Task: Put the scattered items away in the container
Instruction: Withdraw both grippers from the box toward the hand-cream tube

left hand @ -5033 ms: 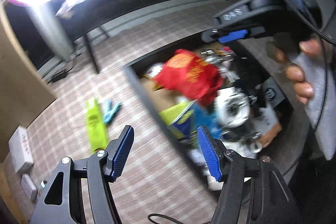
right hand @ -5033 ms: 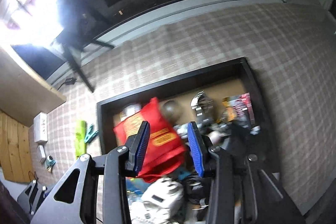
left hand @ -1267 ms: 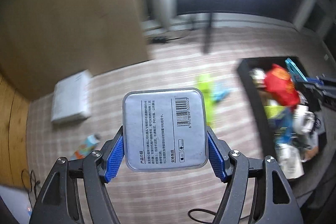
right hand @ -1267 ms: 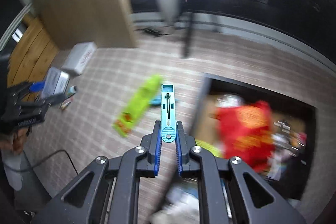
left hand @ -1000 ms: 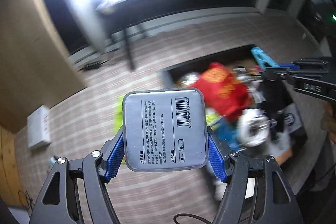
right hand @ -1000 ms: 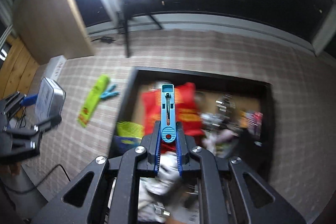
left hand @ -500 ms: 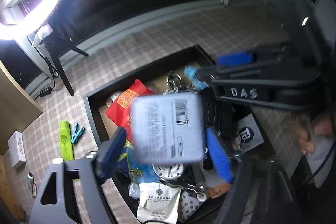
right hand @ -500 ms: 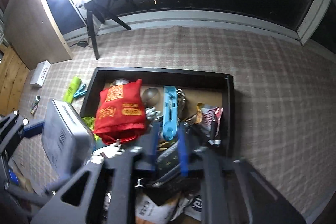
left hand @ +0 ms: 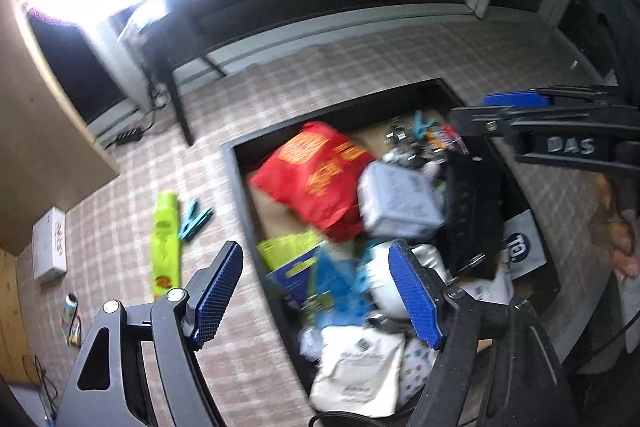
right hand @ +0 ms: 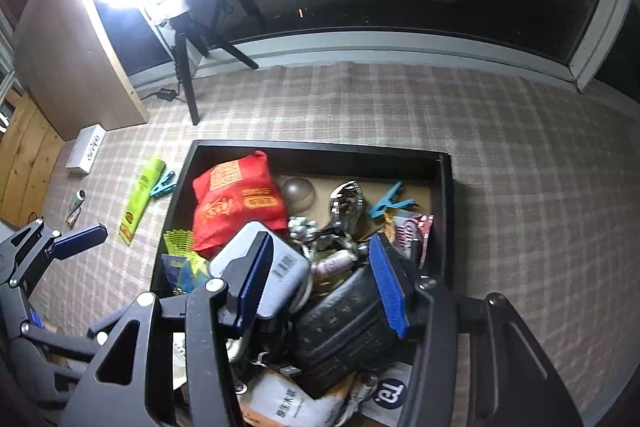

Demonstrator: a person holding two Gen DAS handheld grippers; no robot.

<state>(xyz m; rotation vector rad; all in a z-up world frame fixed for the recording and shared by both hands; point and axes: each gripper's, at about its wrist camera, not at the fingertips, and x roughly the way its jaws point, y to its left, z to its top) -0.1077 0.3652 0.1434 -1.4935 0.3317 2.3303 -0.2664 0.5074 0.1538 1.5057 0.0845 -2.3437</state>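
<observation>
Over the black tray (right hand: 182,183), both grippers hang nose-down. Left gripper (left hand: 316,293): jaws spread wide and easing inward, nothing between the pads. Right gripper (right hand: 322,279): jaws spread and still widening, nothing between them either.

Hard to read: the left wrist view is smeared by motion, so the tin (left hand: 400,201) shows only as a grey blur there. In the right wrist view the tin (right hand: 280,269) is half covered by that gripper's left finger; barcode face up, leaning on the red bag (right hand: 236,201) mid-tray. The tray's near end is cut off by the frame and by gripper bodies in both views. The dark pouch (right hand: 340,327) sits partly behind the right finger. Small metal bits near the silver clip (right hand: 347,203) cannot be sorted out.

The blue peg (right hand: 390,203) lies on bare tray bottom at the far right corner, close to the wall.

Outside the tray, left of its long wall: a green packet (right hand: 141,197) with a second peg (right hand: 162,185) touching it, a white box (right hand: 86,149) further out, a small tube (right hand: 76,205) near the wood panel (all still on the carpet).

Open room: bare carpet beyond the tray's far and right walls. The tray's far strip is thinly filled.
</observation>
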